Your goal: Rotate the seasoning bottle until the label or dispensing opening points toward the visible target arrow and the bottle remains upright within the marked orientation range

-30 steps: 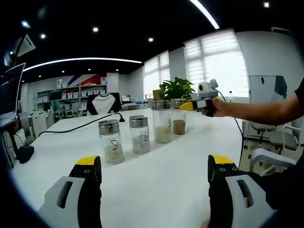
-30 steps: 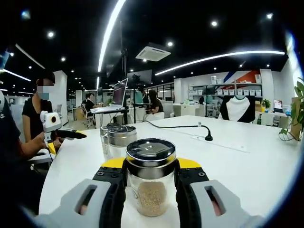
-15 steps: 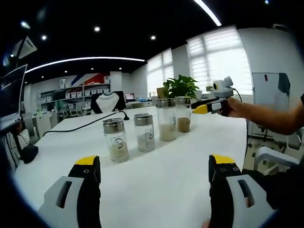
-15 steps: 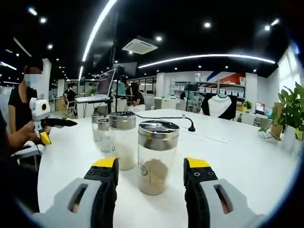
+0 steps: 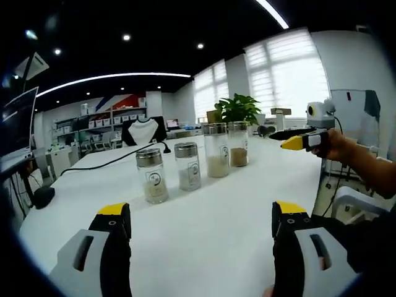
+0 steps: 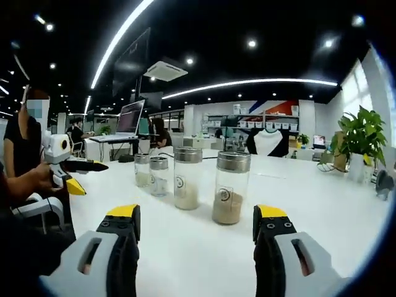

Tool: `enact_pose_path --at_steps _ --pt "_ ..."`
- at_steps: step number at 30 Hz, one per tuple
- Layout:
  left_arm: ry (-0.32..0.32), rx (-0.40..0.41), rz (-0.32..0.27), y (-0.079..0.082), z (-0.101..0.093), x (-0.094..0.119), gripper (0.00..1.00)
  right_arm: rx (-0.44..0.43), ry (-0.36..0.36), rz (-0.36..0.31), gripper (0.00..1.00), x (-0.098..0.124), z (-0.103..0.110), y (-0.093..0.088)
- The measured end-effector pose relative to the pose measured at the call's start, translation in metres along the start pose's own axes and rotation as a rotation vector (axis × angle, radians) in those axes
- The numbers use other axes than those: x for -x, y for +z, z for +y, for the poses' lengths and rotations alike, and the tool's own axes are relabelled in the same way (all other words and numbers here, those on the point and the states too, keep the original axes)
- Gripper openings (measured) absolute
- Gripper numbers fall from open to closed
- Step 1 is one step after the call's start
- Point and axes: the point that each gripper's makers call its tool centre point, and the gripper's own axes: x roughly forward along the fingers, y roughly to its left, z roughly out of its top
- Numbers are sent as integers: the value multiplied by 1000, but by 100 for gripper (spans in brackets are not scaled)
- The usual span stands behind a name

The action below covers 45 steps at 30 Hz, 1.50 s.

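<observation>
Four seasoning bottles (image 6: pixel 231 187) upright in a row on white tabletop (image 5: pixel 204 229). Left tongs (image 5: pixel 201 219) and right tongs (image 6: pixel 196 223) both gaping, holding nothing, short of the row. Left gripper view: cable (image 5: pixel 105 163), potted plant (image 5: pixel 238 110). Right gripper view: raised laptop (image 6: pixel 130 119).

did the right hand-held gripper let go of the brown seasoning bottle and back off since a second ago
Yes. The right hand-held gripper was shut on the brown bottle; now its jaws are open and it has pulled back, the bottle standing clear ahead in its row.
</observation>
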Motion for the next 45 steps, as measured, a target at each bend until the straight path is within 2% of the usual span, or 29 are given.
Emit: enact_pose_path --at_steps 3,6,9,13,15,17,20,22,29,33,45 --pt "-2 -7 30 -4 -5 1 99 1 13 22 79 1 11 -6" --pt "13 30 -7 0 -4 4 100 -26 12 20 82 4 23 -10" --pt "13 61 -24 2 -2 6 100 -21 -19 19 86 4 20 -14" --pt "13 59 -32 3 -5 7 100 -56 -15 14 96 -1 24 -14" --pt "9 54 -30 3 -8 6 100 -33 -28 1 99 0 27 -10" --pt "3 46 -31 5 -10 7 100 -17 -39 -12 99 0 28 -5" --pt "1 41 -32 7 -12 7 100 -28 -20 -15 99 0 31 -4" --pt "2 39 -29 6 -13 6 100 -54 6 -9 99 2 34 -6" --pt "-3 43 -16 2 -15 4 100 -33 3 10 99 14 39 -15" --pt "-3 33 -8 0 -15 5 100 -95 15 -44 99 19 41 -9" --pt "-15 24 -13 -1 -17 3 100 -105 -8 -80 99 30 35 -4"
